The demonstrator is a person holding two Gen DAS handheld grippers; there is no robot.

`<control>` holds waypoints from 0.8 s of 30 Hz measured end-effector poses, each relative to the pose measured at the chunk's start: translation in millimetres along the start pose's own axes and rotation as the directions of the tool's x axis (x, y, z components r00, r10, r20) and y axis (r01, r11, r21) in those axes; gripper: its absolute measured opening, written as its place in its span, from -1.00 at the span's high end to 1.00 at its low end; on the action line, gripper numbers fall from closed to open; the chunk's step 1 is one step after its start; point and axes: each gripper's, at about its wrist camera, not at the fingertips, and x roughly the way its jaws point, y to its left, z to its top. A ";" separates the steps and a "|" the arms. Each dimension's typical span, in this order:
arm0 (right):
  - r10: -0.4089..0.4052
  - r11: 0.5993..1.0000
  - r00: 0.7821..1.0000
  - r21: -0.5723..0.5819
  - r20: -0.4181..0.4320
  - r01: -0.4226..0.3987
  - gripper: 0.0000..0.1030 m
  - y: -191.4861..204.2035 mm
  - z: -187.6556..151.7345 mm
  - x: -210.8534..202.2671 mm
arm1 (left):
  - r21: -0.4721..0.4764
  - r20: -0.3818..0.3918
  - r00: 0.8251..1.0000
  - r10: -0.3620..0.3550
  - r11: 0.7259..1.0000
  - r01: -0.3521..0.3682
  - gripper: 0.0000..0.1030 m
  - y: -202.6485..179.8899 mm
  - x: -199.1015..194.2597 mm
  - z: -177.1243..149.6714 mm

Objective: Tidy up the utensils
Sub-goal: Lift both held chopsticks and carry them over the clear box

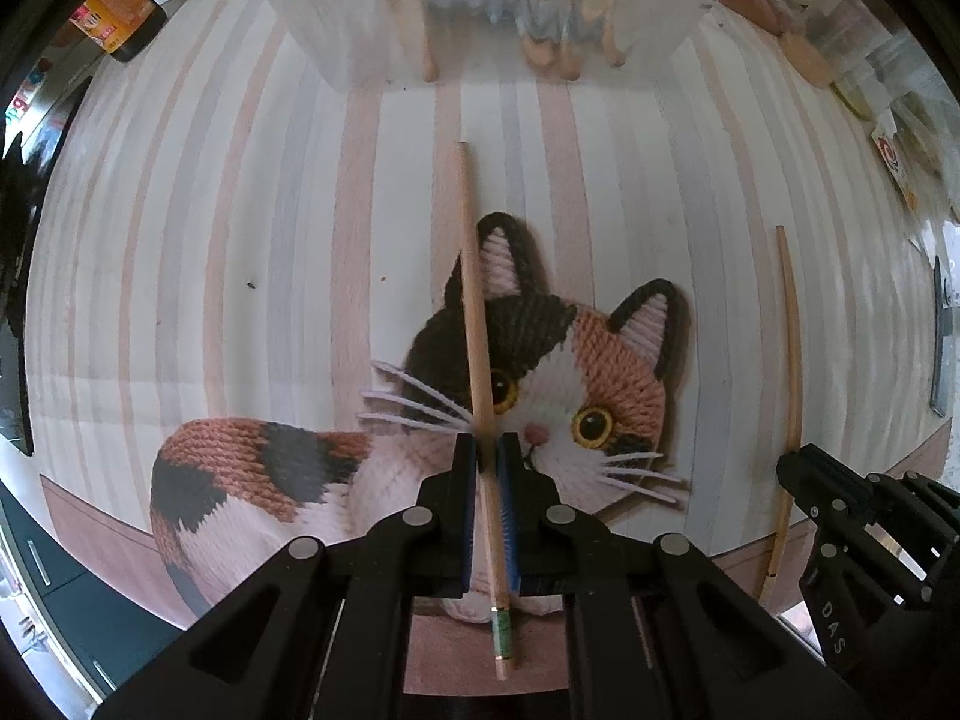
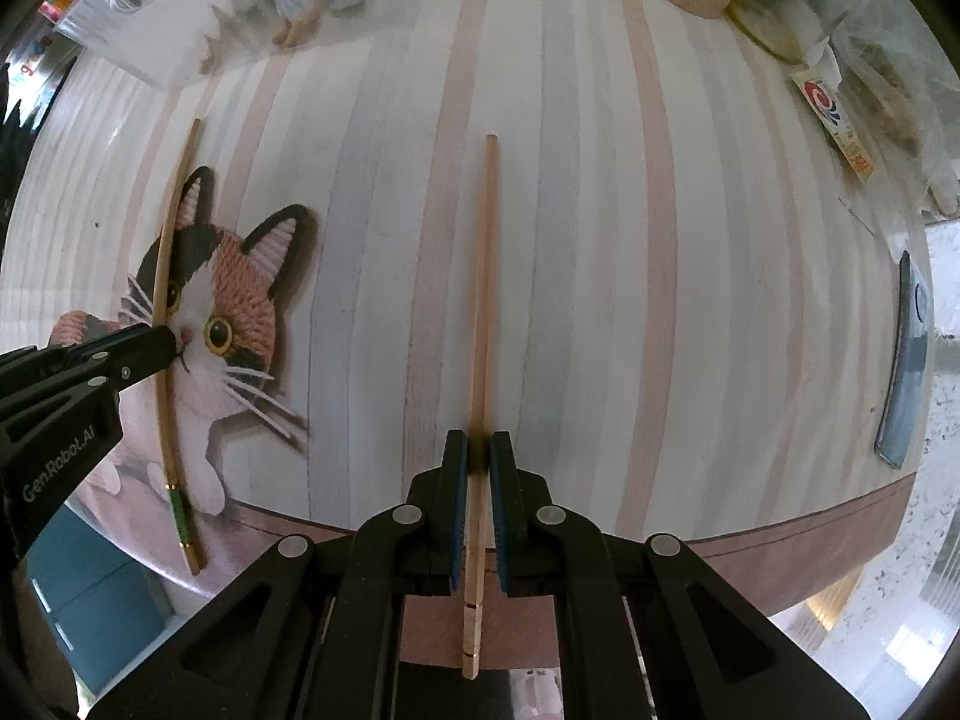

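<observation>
Striped desk (image 1: 240, 240) below; my left gripper (image 1: 486, 450) pinches the green-banded chopstick (image 1: 477, 324), right gripper (image 2: 479, 450) the plain chopstick (image 2: 485, 300); long tips toward 12 o'clock may swivel, missing the holder (image 1: 360, 18).

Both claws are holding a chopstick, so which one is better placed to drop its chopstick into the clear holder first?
Left, probably. The left claw grips the green-banded chopstick, whose tip points straight at the clear holder ahead. From the right claw, its plain chopstick points past the holder, which sits off to its left.
</observation>
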 end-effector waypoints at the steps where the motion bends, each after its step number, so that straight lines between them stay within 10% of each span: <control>1: 0.000 1.000 1.000 0.005 0.006 0.000 0.84 1.0 -5.1 -1.7 | 0.002 0.005 1.000 0.005 1.000 -0.005 0.91 -1.4 -1.0 -1.4; 24: 0.086 0.990 0.986 0.099 0.142 -0.101 0.86 -42.6 -24.6 -63.3 | 0.004 0.189 0.982 -0.019 1.000 0.018 0.92 -9.2 -82.5 -49.2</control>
